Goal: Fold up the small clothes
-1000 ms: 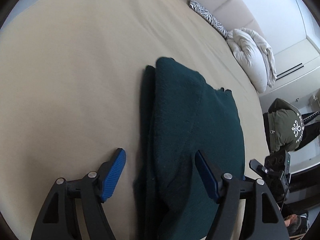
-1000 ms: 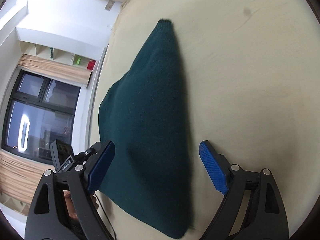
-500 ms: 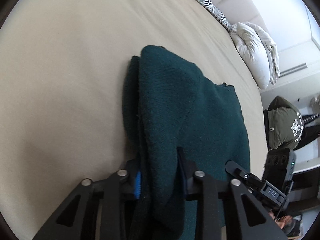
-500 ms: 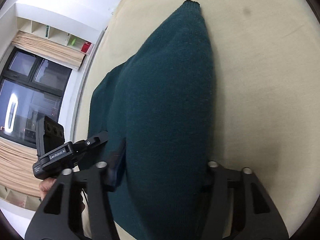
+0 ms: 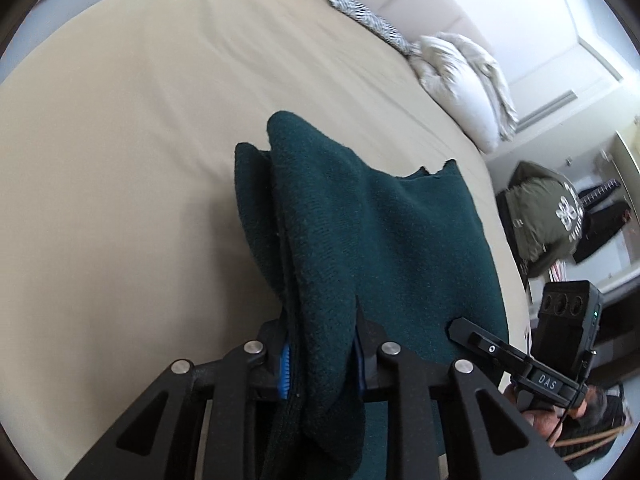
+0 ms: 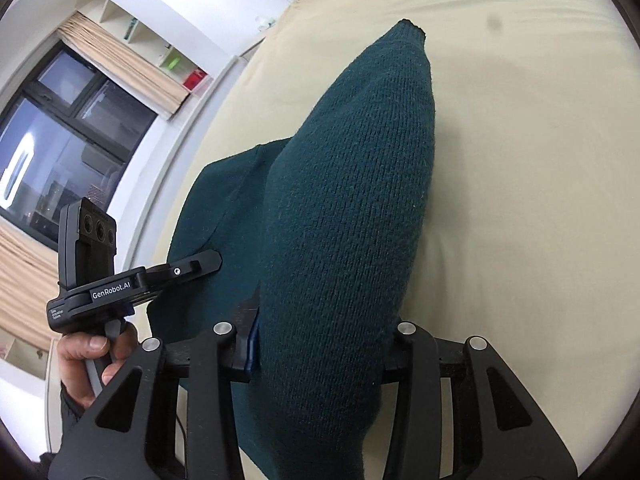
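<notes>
Left claw and right claw are each clamped on the dark green sweater, which lies on the beige bed.

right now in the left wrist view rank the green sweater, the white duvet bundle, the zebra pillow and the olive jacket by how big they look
1. green sweater, nearest the camera
2. white duvet bundle and olive jacket: look alike, not ranked
3. zebra pillow, farthest, so unsure

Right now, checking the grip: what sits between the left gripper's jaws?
In the left wrist view, a bunched fold of the dark green sweater fills the left gripper; its jaws are shut on the knit, nothing else between them.
</notes>
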Motion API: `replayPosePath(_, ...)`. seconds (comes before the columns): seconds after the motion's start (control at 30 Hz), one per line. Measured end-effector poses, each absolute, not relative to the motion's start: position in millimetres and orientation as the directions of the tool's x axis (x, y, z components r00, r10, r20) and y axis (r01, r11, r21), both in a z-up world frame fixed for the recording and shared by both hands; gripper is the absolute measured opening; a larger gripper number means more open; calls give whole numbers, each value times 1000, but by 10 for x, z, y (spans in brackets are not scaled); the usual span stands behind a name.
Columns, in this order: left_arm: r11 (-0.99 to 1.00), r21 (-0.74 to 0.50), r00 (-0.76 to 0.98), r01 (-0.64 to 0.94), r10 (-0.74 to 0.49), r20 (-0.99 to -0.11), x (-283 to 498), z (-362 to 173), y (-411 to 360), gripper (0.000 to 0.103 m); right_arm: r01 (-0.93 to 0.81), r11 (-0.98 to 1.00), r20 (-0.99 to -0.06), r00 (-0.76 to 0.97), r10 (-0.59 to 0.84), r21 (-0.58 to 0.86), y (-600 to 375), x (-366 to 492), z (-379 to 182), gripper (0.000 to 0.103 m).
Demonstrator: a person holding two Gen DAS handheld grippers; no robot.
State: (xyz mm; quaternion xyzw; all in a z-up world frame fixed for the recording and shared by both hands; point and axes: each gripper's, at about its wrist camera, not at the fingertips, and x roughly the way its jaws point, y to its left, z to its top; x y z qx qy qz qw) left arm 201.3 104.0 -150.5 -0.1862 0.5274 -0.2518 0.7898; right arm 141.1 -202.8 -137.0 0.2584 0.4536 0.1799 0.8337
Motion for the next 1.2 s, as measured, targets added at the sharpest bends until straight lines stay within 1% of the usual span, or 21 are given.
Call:
replayPosePath(0.1, 811, -526, 316, 257, -584, -747, 1664, -1438, 903, 24, -64, 779, -640, 530, 556, 624, -2111, 994, -1364, 38)
replayPosePath(0.23, 816, -499, 325, 292, -575, -751, 1284, -1459, 795, 25, -68, 759, -617, 538, 574, 648, -2167, 495, -1464, 38)
replayPosePath(0.37, 835, -489, 293, 252, -548, -783, 1167, -1804, 752, 26, -39, 738, -621, 512, 594, 673, -2171, 310, -1780, 39)
replayPosePath(0.4, 849, -470, 272, 243, -524, -807, 1156, -1959, 742, 28, -18, 740, -637, 494, 591, 673, -2180, 312, -1942, 40)
replayPosePath(0.43, 861, -455, 273, 230, -505, -819, 1149, -2100, 743, 29, 22, 746, -662, 479, 576, 665, -2201, 320, -2114, 44)
replayPosePath(0.47, 857, -464, 283, 225, -513, -810, 1126, -2152, 757, 31, 58, 721, -654, 477, 587, 690, -2241, 344, -2271, 48)
replayPosePath(0.5, 851, -474, 299, 225, -524, -798, 1108, -2164, 773, 32, 65, 666, -604, 494, 625, 743, -2306, 320, -2368, 49)
replayPosePath(0.53, 848, -479, 310, 224, -528, -790, 1091, -2150, 791, 32, 61, 638, -572, 515, 638, 767, -2351, 277, -2388, 49)
replayPosePath(0.57, 848, -482, 314, 220, -530, -788, 1082, -2143, 800, 32, 66, 631, -564, 528, 635, 773, -2367, 240, -2374, 49)
replayPosePath(0.63, 851, -478, 317, 219, -526, -789, 1079, -2142, 811, 33, 82, 640, -574, 540, 616, 764, -2373, 164, -2314, 52)
replayPosePath(0.73, 858, -465, 333, 219, -513, -791, 1032, -2133, 823, 35, 121, 644, -587, 562, 583, 755, -2410, -9, -2201, 53)
replayPosePath(0.77, 861, -459, 338, 220, -509, -792, 1014, -2131, 813, 37, 129, 651, -592, 573, 567, 748, -2413, -25, -2173, 53)
replayPosePath(0.83, 865, -451, 350, 221, -502, -791, 973, -2148, 732, 39, 131, 657, -587, 599, 544, 742, -2402, -74, -2088, 53)
replayPosePath(0.9, 863, -456, 353, 218, -506, -787, 949, -2185, 738, 41, 145, 680, -614, 591, 523, 719, -2382, -173, -2170, 53)
replayPosePath(0.93, 861, -460, 352, 218, -509, -786, 943, -2199, 760, 41, 153, 687, -625, 586, 516, 711, -2459, -175, -2260, 51)
replayPosePath(0.97, 860, -459, 352, 221, -509, -785, 941, -2208, 764, 41, 144, 668, -603, 596, 530, 730, -2652, -154, -2351, 51)
replayPosePath(1.03, 857, -463, 355, 227, -515, -780, 938, -2221, 784, 42, 126, 659, -582, 610, 538, 742, -2663, -167, -2372, 50)
replayPosePath(1.13, 845, -492, 361, 210, -535, -764, 940, -2217, 838, 41, 124, 685, -601, 606, 521, 718, -2625, -192, -2314, 50)
replayPosePath(1.17, 843, -498, 369, 203, -537, -759, 915, -2195, 869, 42, 132, 705, -620, 605, 500, 697, -2703, -339, -2328, 50)
replayPosePath(1.2, 845, -497, 380, 198, -533, -756, 886, -2160, 889, 42, 140, 723, -635, 609, 475, 676, -2732, -385, -2296, 53)
